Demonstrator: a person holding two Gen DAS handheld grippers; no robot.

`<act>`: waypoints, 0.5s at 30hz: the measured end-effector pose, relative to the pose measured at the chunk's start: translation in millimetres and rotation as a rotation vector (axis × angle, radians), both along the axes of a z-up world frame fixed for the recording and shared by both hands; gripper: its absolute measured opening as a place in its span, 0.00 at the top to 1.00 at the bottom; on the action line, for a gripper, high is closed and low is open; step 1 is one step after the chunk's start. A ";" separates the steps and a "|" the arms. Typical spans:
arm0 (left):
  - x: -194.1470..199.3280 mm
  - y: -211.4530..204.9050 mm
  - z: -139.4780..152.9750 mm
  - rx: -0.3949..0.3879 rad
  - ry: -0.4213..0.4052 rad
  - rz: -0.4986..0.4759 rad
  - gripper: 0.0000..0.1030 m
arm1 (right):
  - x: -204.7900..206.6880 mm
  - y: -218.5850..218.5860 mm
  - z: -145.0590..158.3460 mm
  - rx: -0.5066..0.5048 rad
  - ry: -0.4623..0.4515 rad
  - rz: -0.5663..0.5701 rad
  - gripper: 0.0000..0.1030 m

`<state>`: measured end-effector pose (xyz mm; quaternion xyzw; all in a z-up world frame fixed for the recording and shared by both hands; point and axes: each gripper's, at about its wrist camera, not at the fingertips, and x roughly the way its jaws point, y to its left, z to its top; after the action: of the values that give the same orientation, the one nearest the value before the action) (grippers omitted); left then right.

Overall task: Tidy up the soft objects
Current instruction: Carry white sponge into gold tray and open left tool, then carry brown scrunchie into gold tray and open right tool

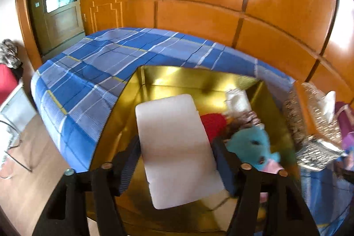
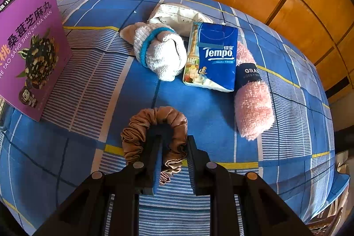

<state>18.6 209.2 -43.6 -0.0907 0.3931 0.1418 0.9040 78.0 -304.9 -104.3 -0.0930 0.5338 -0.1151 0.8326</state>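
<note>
Left gripper [image 1: 177, 147] is hanging over an open gold box [image 1: 199, 79] on the blue plaid bed [image 1: 88, 72], jaws spread wide with a white pad [image 1: 174, 147] between them; frame is blurred and the pads do not seem to be pressing it, so it reads as loose, not gripped. Inside the box, right of the pad, are lying a red soft thing [image 1: 213, 125] and a teal plush [image 1: 252, 145]. Right gripper [image 2: 172, 147] is pointing down at the bedspread, jaws nearly closed and pinching a brown scrunchie [image 2: 152, 123] that is resting on the cover. Beyond it are sitting a rolled white sock [image 2: 161, 52], a Tempo tissue pack [image 2: 214, 56] and a pink roll [image 2: 252, 103]; a purple box [image 2: 31, 45] is standing at left.
</note>
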 end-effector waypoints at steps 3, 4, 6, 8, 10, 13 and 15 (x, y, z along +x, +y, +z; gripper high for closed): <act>0.2 1.1 -4.4 -0.024 0.004 -0.001 0.21 | -0.1 1.6 0.7 -0.004 -0.001 -0.005 0.84; -2.1 1.0 -5.5 -0.024 0.002 -0.001 0.19 | -0.9 2.8 1.5 0.001 -0.002 -0.010 0.86; -6.6 -6.5 -2.7 -0.007 -0.012 -0.023 0.18 | 0.1 1.7 3.5 0.025 -0.002 -0.017 0.89; -10.7 -12.6 0.9 -0.008 -0.025 -0.045 0.15 | 0.6 -0.2 7.4 0.051 0.000 -0.031 0.91; -12.7 -17.3 4.3 -0.022 -0.035 -0.070 0.15 | 1.8 -3.6 14.8 0.088 -0.003 -0.061 0.92; -13.6 -24.2 9.6 -0.016 -0.049 -0.103 0.15 | 7.7 -1.5 44.5 0.092 -0.065 -0.075 0.92; -14.3 -26.8 12.5 -0.019 -0.055 -0.117 0.15 | 18.9 2.1 70.8 0.082 -0.107 -0.073 0.92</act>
<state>4.3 182.4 -31.1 -0.0802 0.3739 0.0826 0.9203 96.9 -302.9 -33.5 -0.0330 0.4956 -0.1280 0.8584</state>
